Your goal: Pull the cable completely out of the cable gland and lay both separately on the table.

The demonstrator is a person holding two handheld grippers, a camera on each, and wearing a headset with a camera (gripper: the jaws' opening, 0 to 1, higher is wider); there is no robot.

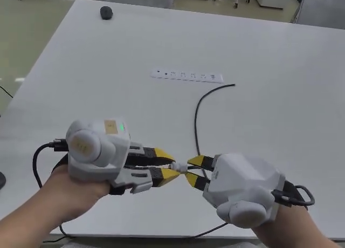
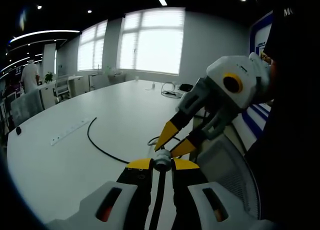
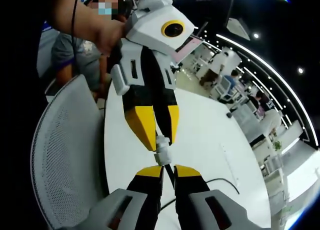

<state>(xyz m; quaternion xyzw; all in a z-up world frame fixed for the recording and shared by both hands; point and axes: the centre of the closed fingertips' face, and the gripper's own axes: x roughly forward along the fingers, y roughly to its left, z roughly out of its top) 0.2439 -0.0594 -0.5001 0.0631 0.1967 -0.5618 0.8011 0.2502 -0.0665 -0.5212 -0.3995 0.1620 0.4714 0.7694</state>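
Cable gland [image 1: 175, 166] sits at 6 o'clock over the bench [image 1: 259, 54], clamped in the left hand-held gripper [image 1: 170, 165]. Right hand-held gripper [image 1: 191, 170] is narrow on the cable [image 1: 196, 118], which trails toward 12 o'clock. Advice: hold the left steady and draw the right straight toward 3 o'clock along the gland axis.

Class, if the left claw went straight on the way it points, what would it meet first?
Probably the right claw, which faces the left claw tip to tip across the cable gland.
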